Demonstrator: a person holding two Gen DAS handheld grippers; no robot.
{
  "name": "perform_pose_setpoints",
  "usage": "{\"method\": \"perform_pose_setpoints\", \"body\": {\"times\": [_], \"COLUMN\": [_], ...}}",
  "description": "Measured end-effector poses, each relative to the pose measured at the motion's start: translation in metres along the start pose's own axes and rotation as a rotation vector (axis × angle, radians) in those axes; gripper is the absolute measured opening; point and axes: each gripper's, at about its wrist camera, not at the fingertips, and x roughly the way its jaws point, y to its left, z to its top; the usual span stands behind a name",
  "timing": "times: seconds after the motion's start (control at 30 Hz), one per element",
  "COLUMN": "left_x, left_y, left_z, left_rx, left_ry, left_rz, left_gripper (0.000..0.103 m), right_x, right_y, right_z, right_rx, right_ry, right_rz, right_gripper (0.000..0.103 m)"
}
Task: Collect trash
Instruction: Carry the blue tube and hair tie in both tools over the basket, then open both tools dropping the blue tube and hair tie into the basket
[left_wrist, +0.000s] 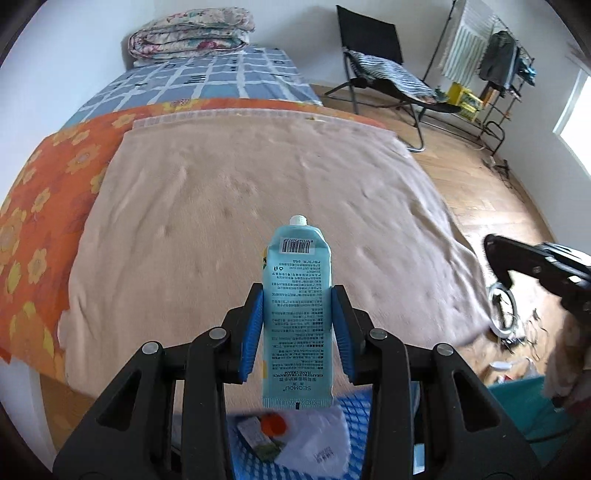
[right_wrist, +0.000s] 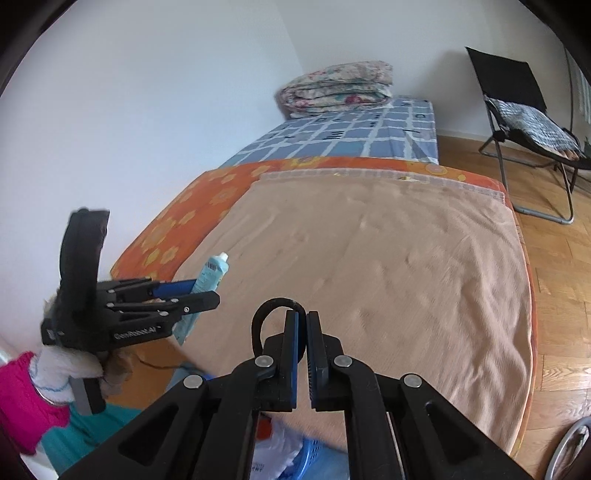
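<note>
the left gripper (left_wrist: 297, 325) is clamped on a pale blue hand cream tube (left_wrist: 297, 314), blue pads pressing both its sides, white cap pointing away. the tube hangs in the air over the near edge of the tan blanket (left_wrist: 258, 206) covering the bed, and over a blue mesh basket (left_wrist: 354, 410) below that holds white paper and something orange. in the right wrist view a gloved hand (right_wrist: 70, 369) with a pink sleeve carries that gripper at the blanket's left edge. the right gripper (right_wrist: 302, 354) is closed, its pads nearly meeting on a thin black looped handle (right_wrist: 266, 310).
</note>
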Motion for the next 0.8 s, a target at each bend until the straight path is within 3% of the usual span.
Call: {"method": "perform_pose_setpoints", "body": {"times": [0.33, 0.8], "left_x": [-0.029, -0.012], "left_y": [-0.005, -0.002], "left_z": [-0.071, -0.131], "left_rx": [0.000, 0.005], "left_ry": [0.022, 0.110], "left_rz": [-0.039, -0.041], "left_gripper": [0.036, 0.036], "right_x": [-0.005, 0.017], "right_y": [0.044, 0.069], "right_z": [-0.069, -0.130], "right_rx": [-0.062, -0.083], "right_ry": [0.076, 0.193], "right_rz": [0.068, 0.088], "right_gripper": [0.002, 0.002]}}
